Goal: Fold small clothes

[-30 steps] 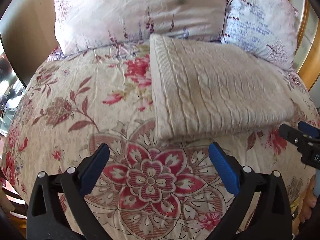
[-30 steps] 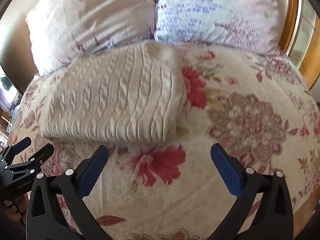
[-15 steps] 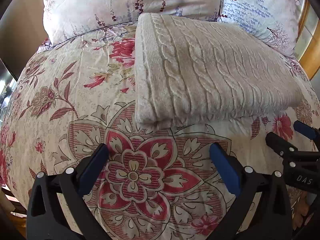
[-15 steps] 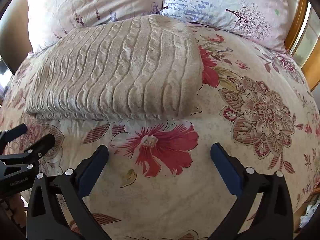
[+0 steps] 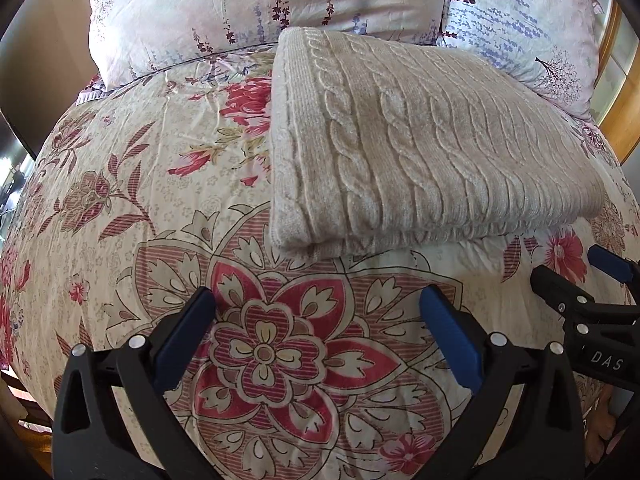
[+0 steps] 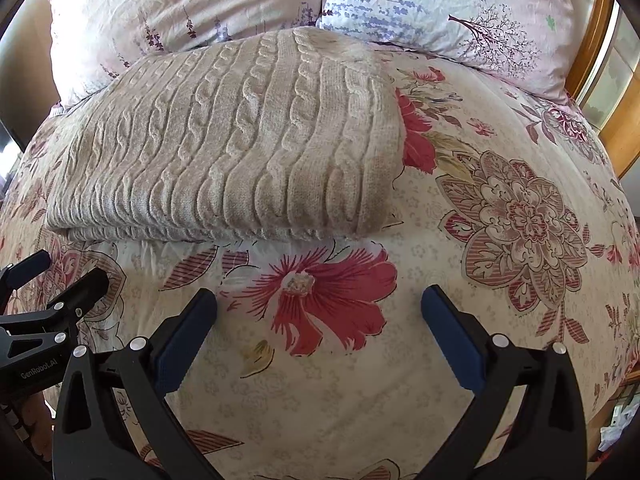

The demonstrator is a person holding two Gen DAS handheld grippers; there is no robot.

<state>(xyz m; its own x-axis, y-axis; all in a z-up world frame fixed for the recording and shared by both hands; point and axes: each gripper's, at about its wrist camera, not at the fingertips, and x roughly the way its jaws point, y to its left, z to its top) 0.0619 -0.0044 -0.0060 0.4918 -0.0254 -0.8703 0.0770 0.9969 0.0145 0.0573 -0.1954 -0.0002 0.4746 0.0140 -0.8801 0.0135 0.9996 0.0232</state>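
Note:
A beige cable-knit sweater [image 5: 420, 148] lies folded into a thick rectangle on the floral bedspread [image 5: 168, 184], its far edge against the pillows. In the right wrist view the same sweater [image 6: 240, 152] fills the upper left. My left gripper [image 5: 318, 316] hovers open just short of the sweater's near left corner, nothing between its blue pads. My right gripper [image 6: 320, 316] is open too, short of the near right corner, over a red flower. Each gripper shows at the edge of the other's view: the right gripper [image 5: 576, 276], the left gripper [image 6: 52, 276].
Two pale floral pillows [image 5: 260, 12] [image 6: 440, 4] stand along the headboard behind the sweater. A wooden bed frame [image 6: 620, 128] runs down the right side. The bedspread [image 6: 520, 220] stretches right of the sweater. A hand shows low beside each gripper.
Both grippers have moved forward and lower toward the sweater's near edge, so it looks larger. Both stayed open. The sweater has not moved.

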